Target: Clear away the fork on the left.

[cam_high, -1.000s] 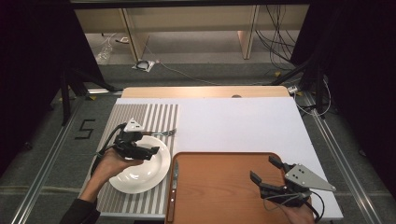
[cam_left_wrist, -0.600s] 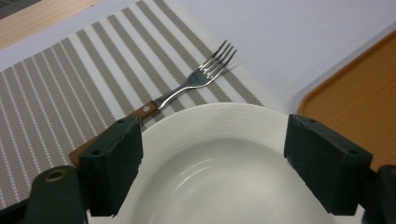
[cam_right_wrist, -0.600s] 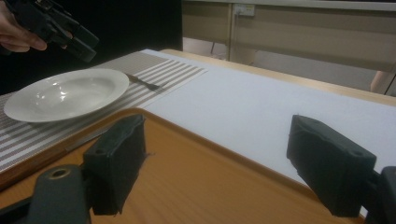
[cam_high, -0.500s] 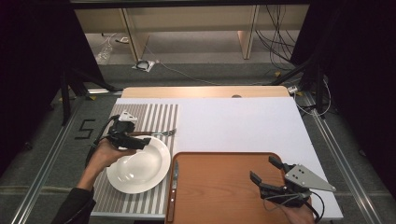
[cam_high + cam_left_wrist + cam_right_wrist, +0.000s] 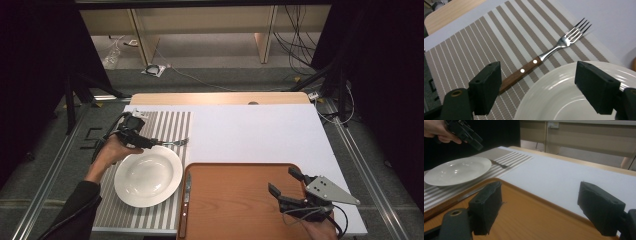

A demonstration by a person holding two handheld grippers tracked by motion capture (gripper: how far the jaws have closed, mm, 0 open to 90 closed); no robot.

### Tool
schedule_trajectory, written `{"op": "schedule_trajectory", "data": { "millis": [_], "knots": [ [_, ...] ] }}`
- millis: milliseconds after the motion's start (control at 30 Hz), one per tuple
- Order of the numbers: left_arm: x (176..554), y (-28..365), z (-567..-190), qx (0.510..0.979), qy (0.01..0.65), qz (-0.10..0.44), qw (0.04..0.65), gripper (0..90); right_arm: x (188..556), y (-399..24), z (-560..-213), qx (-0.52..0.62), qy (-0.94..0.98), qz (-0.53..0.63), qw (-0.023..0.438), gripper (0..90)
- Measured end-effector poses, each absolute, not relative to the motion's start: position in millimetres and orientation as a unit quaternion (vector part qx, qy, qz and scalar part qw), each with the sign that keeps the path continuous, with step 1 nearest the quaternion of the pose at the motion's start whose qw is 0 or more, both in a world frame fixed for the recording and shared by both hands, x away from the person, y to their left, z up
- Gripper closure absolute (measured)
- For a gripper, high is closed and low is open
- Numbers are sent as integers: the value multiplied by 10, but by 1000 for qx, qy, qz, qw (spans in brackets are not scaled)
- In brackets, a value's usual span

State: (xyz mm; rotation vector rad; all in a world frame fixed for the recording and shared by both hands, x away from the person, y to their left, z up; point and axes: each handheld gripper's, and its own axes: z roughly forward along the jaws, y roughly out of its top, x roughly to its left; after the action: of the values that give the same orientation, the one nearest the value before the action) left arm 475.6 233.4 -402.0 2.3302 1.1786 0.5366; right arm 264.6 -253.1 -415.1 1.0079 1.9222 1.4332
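A white plate (image 5: 148, 176) lies on the striped placemat (image 5: 170, 122). Just beyond the plate, a fork (image 5: 174, 143) with a wooden handle rests on the mat, tines pointing right. My left gripper (image 5: 146, 141) hovers open over the fork's handle end. In the left gripper view the fork (image 5: 537, 60) and the plate rim (image 5: 564, 92) lie between and beyond the open jaws of the left gripper (image 5: 540, 75). My right gripper (image 5: 282, 181) is open and empty over the brown tray (image 5: 235, 190). From the right gripper (image 5: 539, 195) I see the tray (image 5: 536, 217) and the plate (image 5: 456, 170).
A wooden-handled knife (image 5: 185, 200) lies along the tray's left edge, next to the plate. The white table cover (image 5: 250, 132) stretches right of the placemat. Bare floor, cables and wooden furniture legs lie past the far table edge.
My left gripper has drawn back from over the plate toward the far left, ending above the fork's handle. The plate has stayed roughly in place. The right gripper has not moved.
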Motion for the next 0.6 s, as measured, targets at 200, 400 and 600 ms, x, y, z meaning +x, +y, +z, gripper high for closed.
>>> {"op": "schedule_trajectory", "data": {
  "millis": [200, 400, 600],
  "knots": [
    [4929, 2341, -4055, 857, 425, 190, 219, 219, 2650, -2527, -4155, 373, 711, 533, 265, 208],
    [5075, 2332, -4121, 864, 424, 179, 202, 221, 2655, -2525, -4160, 375, 712, 533, 263, 208],
    [5203, 2335, -4175, 871, 424, 163, 190, 227, 2659, -2524, -4166, 374, 713, 531, 262, 208]
  ]
}}
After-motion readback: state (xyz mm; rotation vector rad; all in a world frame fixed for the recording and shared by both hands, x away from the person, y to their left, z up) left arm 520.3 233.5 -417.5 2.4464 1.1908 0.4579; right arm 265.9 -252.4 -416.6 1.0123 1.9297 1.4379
